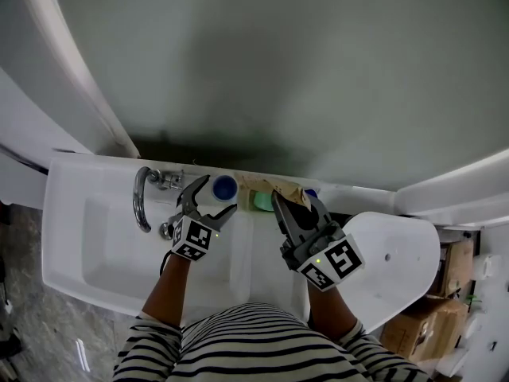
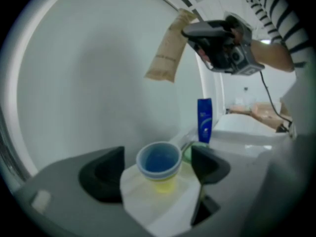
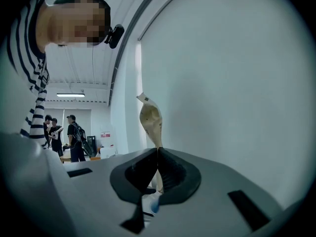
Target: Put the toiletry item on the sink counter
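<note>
Tan pouch (image 3: 150,120) hangs pinched in the closed right gripper (image 3: 157,154) over the sink counter (image 1: 258,253), so lower it upright beside the blue cup (image 2: 159,162) (standing free between the left gripper's (image 2: 155,171) spread jaws) before letting go.

Blue-rimmed yellow cup (image 2: 159,166) stands upright on the white sink counter (image 2: 148,207).

A matte grey-green wall (image 1: 278,70) fills the back, framed on both sides by white curved panel edges (image 1: 79,70). Below it runs the white moulded sink bench (image 1: 67,213). Grey marbled floor (image 1: 20,293) shows at lower left, and brown cardboard boxes (image 1: 455,267) at lower right. The right gripper view shows a white ribbed ceiling (image 3: 84,68), a lit strip light (image 3: 69,95) and distant standing people (image 3: 74,137).
</note>
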`<state>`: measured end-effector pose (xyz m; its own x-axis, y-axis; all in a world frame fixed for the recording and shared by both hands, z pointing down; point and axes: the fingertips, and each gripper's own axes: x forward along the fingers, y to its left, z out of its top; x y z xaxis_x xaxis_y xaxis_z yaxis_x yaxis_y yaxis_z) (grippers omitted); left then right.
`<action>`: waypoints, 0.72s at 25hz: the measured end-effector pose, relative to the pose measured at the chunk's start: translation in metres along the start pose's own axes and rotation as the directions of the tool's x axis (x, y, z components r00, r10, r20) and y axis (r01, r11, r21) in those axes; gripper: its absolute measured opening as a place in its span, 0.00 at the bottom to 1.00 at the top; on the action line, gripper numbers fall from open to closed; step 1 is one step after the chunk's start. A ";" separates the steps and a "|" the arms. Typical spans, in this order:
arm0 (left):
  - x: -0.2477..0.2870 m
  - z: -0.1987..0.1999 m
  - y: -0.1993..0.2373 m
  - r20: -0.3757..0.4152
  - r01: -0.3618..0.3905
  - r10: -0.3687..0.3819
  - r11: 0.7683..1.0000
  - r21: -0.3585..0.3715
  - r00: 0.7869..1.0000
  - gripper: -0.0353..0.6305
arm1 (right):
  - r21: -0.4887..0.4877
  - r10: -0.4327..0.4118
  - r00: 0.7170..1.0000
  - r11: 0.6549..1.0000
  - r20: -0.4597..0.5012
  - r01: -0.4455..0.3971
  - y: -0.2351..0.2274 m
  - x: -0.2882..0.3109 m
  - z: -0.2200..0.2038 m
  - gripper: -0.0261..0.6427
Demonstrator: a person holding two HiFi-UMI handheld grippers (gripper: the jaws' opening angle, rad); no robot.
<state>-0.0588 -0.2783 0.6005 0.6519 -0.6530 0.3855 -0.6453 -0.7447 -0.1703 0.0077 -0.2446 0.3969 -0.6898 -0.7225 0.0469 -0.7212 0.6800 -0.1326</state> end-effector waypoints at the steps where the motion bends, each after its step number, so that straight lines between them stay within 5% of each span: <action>1: -0.004 0.004 0.001 0.011 -0.011 0.011 1.000 -0.009 1.000 0.67 | 0.000 0.001 1.000 1.000 0.002 -0.001 0.000 0.000 0.001 0.05; 7: -0.029 0.038 0.002 0.086 -0.055 0.059 0.998 -0.041 0.995 0.64 | 0.000 0.008 1.000 1.000 0.006 -0.008 0.002 0.001 0.002 0.05; 18: -0.072 0.084 0.008 0.216 -0.135 0.148 0.988 -0.075 0.965 0.17 | -0.008 0.003 1.000 1.000 0.000 -0.003 0.005 0.003 -0.005 0.05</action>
<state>-0.0773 -0.2490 0.4949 0.6196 -0.7702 0.1513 -0.7552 -0.6375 -0.1526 0.0017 -0.2422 0.4009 -0.6920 -0.7204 0.0468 -0.7196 0.6831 -0.1244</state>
